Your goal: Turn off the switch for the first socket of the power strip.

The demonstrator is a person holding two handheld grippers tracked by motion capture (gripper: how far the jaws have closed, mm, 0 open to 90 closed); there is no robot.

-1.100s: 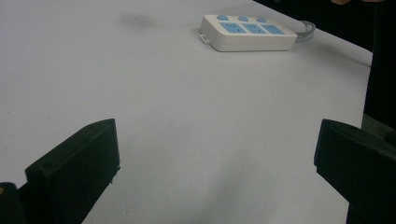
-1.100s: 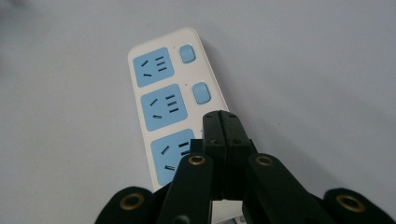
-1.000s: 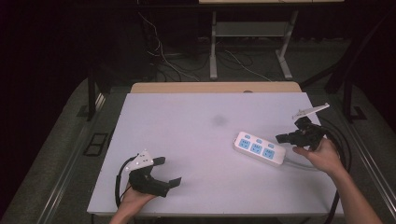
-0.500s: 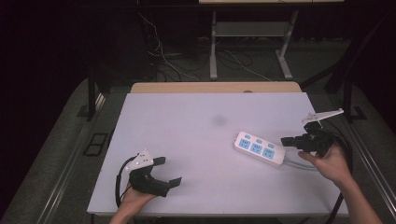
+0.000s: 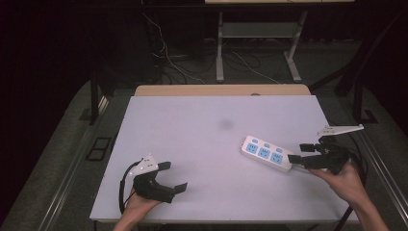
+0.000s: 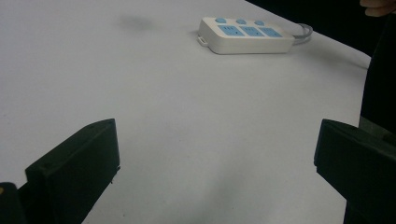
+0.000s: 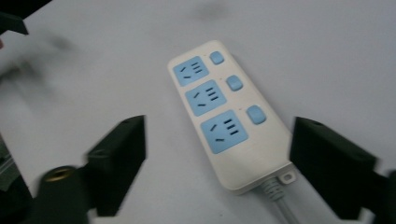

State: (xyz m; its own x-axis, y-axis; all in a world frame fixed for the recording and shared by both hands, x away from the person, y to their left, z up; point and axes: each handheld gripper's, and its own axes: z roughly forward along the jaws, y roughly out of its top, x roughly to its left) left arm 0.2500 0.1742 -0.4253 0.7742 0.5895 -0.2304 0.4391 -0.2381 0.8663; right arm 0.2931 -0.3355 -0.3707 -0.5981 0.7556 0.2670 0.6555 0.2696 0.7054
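A white power strip (image 5: 267,153) with three blue sockets and three blue switches lies on the right side of the white table (image 5: 202,139). The right gripper view shows that strip (image 7: 224,116) close up, its grey cable leaving at the bottom. My right gripper (image 5: 301,152) hovers open just right of the strip's cable end, jaws spread wide with nothing between them (image 7: 217,149). At the table's front left my left gripper (image 5: 173,176) rests open and empty, pointed across the table; the power strip (image 6: 245,35) lies far off in the left gripper view.
A faint grey smudge (image 5: 225,124) marks the table's middle. A wooden strip (image 5: 221,90) runs along the far edge. Beyond it are cables and metal stand legs (image 5: 220,53) on a dark floor. The strip's grey cable (image 6: 306,30) runs off the right edge.
My right gripper has drawn back to the right and lower, away from above the power strip to beside its cable end. The left gripper has not moved.
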